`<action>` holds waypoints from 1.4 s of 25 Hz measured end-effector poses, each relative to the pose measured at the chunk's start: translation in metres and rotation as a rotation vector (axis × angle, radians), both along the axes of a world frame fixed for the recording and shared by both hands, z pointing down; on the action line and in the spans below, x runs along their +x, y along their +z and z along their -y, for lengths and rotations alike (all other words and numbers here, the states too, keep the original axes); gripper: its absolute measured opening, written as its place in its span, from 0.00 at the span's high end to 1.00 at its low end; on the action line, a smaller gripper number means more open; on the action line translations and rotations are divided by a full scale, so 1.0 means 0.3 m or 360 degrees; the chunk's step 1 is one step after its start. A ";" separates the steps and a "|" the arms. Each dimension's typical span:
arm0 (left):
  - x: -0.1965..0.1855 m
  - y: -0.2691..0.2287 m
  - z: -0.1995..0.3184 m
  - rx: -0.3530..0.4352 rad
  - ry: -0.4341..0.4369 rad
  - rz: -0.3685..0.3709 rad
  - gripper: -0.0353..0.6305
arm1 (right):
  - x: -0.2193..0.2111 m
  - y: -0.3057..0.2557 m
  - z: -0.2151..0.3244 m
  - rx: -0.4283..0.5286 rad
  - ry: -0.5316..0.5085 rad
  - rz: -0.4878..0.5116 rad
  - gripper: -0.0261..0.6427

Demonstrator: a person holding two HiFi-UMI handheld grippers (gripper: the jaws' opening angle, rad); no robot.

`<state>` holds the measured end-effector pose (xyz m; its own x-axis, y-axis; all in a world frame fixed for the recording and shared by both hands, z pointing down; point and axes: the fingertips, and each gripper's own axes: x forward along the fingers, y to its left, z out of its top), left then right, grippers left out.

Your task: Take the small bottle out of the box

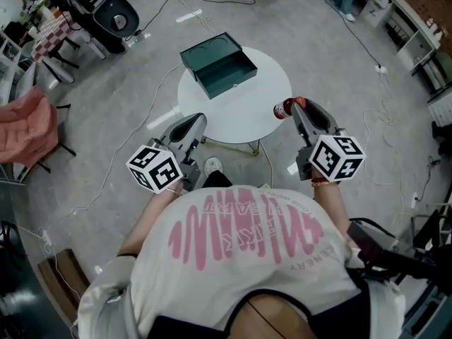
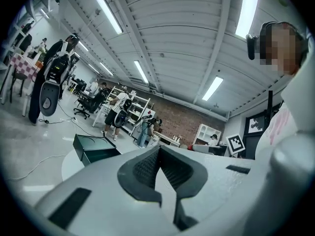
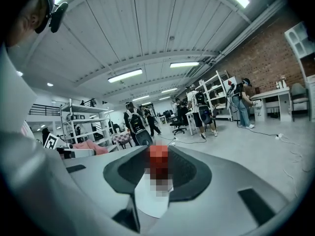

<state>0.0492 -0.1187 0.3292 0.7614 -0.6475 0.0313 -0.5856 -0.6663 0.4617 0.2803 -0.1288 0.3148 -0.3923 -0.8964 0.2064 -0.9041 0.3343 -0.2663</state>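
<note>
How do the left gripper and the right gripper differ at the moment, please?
The left gripper has its jaws together with nothing between them, while the right gripper has its jaws clamped on the small bottle. The left gripper sits by the near left edge of the table, the right gripper by its right edge. Both point forward, clear of the open box.

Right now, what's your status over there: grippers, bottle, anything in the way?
Right gripper fingers shut on the small bottle, clear of the open box. Left gripper shut, empty. Nothing in the way.
</note>
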 end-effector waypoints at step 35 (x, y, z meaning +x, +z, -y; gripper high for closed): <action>-0.025 -0.026 -0.208 0.0030 -0.0098 -0.0001 0.94 | 0.031 -0.041 -0.202 0.0163 -0.0002 0.0121 0.77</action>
<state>0.0417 -0.0565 0.3214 0.7202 -0.6935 0.0183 -0.6254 -0.6377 0.4497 0.2896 -0.0681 0.3024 -0.4047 -0.9106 0.0836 -0.8820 0.3646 -0.2986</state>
